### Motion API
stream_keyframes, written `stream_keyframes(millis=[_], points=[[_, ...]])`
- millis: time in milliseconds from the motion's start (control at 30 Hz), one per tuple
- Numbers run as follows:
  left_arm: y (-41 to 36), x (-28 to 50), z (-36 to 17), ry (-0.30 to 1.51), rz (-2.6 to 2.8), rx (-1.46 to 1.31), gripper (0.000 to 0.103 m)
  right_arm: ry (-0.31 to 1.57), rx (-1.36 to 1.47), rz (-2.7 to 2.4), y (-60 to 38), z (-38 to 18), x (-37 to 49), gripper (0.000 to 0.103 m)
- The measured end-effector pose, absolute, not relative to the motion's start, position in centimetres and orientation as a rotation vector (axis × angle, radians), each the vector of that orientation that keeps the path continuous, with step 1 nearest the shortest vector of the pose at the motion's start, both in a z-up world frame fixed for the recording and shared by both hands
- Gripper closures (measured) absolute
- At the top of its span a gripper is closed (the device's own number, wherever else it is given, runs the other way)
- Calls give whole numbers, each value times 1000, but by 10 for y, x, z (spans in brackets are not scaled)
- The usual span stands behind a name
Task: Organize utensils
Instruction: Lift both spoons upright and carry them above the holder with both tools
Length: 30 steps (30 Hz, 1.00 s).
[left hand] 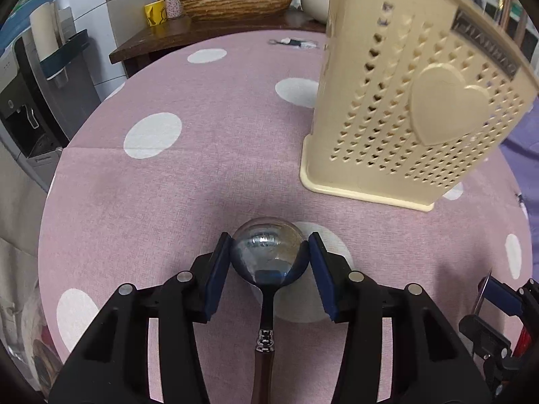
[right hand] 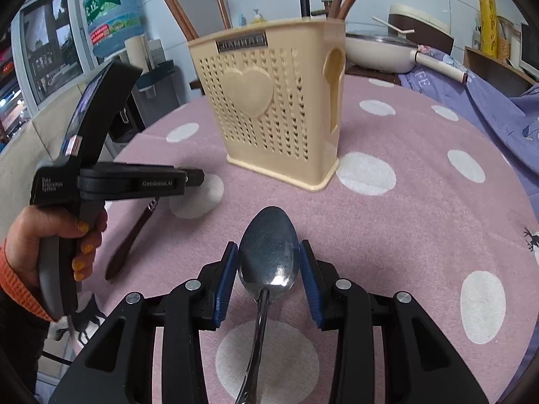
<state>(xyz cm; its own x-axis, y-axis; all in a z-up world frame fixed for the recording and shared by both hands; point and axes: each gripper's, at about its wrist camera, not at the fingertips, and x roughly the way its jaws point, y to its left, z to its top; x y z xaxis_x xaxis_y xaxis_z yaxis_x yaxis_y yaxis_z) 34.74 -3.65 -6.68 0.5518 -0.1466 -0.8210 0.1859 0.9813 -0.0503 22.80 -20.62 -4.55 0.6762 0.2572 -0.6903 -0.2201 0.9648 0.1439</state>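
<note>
- a ladle (left hand: 269, 256) with a brown handle sat clamped by its bowl in the left hand-held gripper (left hand: 269, 262), over the surface (left hand: 168, 202).
- a steel spoon (right hand: 268, 256) was pinched by its bowl in the right hand-held gripper (right hand: 268, 269).
- the beige holder (right hand: 269, 101) stood upright on the surface just beyond both, chopsticks (right hand: 178, 10) inside.

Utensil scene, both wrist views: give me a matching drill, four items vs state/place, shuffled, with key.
Items:
1. ladle
2. spoon
3. holder
4. chopsticks

States:
A. upright in the holder
B. bowl between the right gripper pads, all metal
C. standing on the dotted cloth
D. bowl between the left gripper pads, brown handle

Pairs: 1-D, 2-B, 3-C, 4-A
</note>
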Motion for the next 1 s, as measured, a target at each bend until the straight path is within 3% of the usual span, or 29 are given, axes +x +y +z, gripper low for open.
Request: stream_keyframes(millis=[467,1000], points=[[-10,241,40,572,-250,-42,56,610,34,298,-202,20,198,66],[-12,228,54,537,-273,-67,56,594,12,324,-190,39,201,66]])
